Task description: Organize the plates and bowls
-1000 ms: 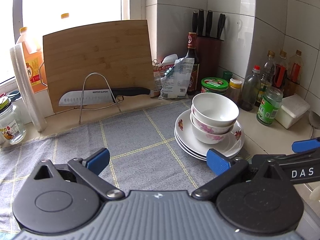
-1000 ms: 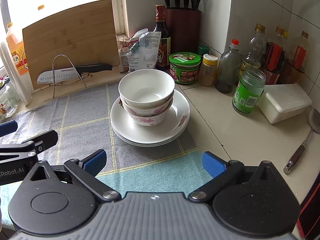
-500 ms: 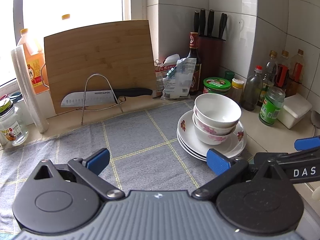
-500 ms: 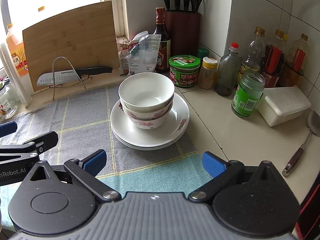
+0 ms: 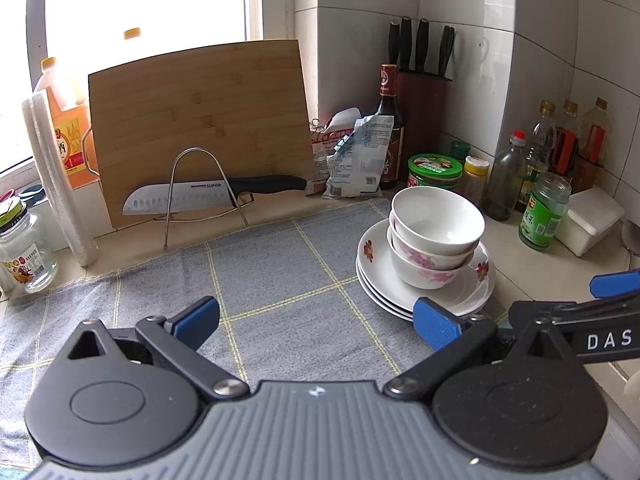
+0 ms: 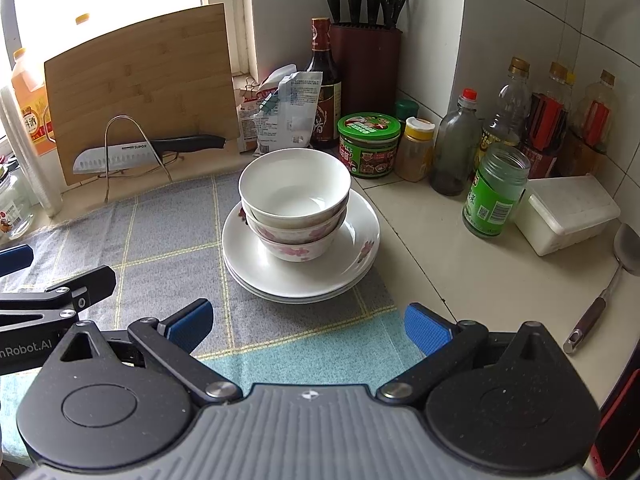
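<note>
Left side first: your left gripper hangs over the grey checked cloth, spread wide w/ nothing between the blue pads and nothing touched. The stack sits just right of its right pad, at the cloth's right edge.

Centre: the bowls are nested, a plain white one on top and pink-flowered ones under it (two or three, can't tell), all sitting on the plates, approx. three stacked. Glazed ceramic, so I'd judge it stiff, smooth, slippery under the pads and chip-prone; the whole stack is prob. heavy, one bowl fairly light. Best hold looks like the top bowl's rim, one pad inside and one outside, lifted straight up so the lower bowl doesn't drag along. Plates lie flat w/ little lip clearance, so they'd need a rim pinch from the near edge.

Right: your right gripper faces the stack nearly head-on from the near side, also released, wide apart, empty, clear of the plate rim. Farther right the jars and bottles stand close by on the bare counter, so mind your swing.
</note>
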Available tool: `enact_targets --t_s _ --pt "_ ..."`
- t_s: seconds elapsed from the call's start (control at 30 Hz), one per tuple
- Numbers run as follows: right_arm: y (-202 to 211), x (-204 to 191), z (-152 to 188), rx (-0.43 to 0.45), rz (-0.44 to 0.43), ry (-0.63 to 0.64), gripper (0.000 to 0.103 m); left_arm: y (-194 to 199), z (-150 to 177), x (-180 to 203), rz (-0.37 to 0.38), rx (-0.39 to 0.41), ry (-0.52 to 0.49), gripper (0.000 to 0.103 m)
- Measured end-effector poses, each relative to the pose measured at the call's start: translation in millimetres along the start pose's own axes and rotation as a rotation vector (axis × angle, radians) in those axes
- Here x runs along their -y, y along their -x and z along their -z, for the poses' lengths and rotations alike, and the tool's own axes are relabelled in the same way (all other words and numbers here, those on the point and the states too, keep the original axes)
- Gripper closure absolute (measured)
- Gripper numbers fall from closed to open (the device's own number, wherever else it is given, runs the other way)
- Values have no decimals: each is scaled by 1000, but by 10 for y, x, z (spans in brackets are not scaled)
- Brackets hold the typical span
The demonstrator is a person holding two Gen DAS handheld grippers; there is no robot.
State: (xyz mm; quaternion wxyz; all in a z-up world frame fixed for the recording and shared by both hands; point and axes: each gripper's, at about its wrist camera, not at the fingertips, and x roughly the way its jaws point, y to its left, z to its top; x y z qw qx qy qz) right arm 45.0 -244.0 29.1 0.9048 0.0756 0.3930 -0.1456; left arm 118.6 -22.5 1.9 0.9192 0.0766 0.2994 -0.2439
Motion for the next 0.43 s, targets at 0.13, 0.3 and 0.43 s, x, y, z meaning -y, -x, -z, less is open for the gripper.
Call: enact_targets --t_s 0.13,0.3,0.43 --pt "6 -4 -2 2 1 -2 0 8 0 1 -1 0 -2 1" --pt "31 -10 4 9 5 -5 0 28 -4 11 1 6 -6 1" --pt "50 -4 5 11 11 -9 0 40 -13 24 4 9 -10 1"
